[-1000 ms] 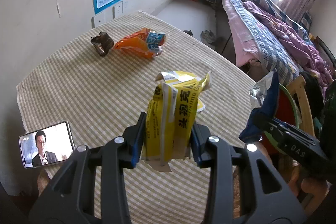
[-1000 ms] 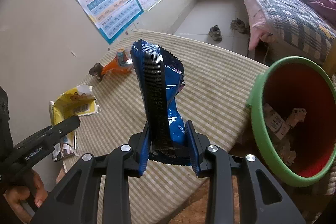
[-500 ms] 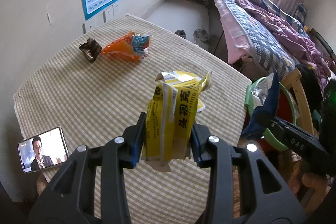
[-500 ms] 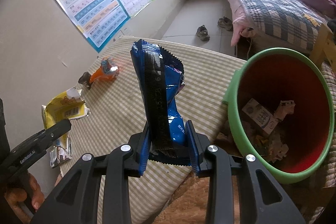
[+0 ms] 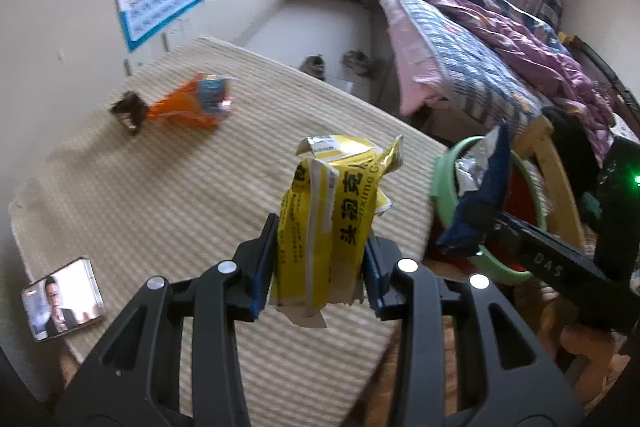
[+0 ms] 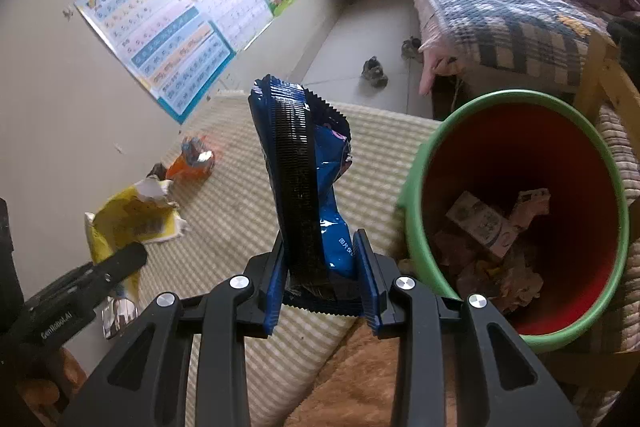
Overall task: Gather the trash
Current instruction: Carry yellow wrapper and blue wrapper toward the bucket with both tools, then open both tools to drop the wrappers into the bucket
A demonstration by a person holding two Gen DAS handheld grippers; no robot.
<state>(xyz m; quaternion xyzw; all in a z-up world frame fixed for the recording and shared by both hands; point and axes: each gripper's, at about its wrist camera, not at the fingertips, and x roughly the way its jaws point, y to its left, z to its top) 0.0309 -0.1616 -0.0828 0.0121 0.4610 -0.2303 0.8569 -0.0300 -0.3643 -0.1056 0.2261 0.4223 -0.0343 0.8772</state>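
The left gripper (image 5: 316,267) pinches a yellow wrapper (image 5: 332,215) upright above the striped tablecloth (image 5: 160,187); its lower edge hides between the pads. The right gripper (image 6: 322,283) clamps a blue packet (image 6: 308,179) beside the green-rimmed bin (image 6: 408,187), whose far side is cut off. An orange wrapper (image 5: 192,103) and a blurred dark scrap (image 5: 128,111) lie on the cloth, a phone (image 5: 62,299) near its edge.

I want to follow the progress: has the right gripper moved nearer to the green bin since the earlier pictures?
Yes. The right gripper, shut on the blue wrapper, moved toward the green bin, which now looms closer.
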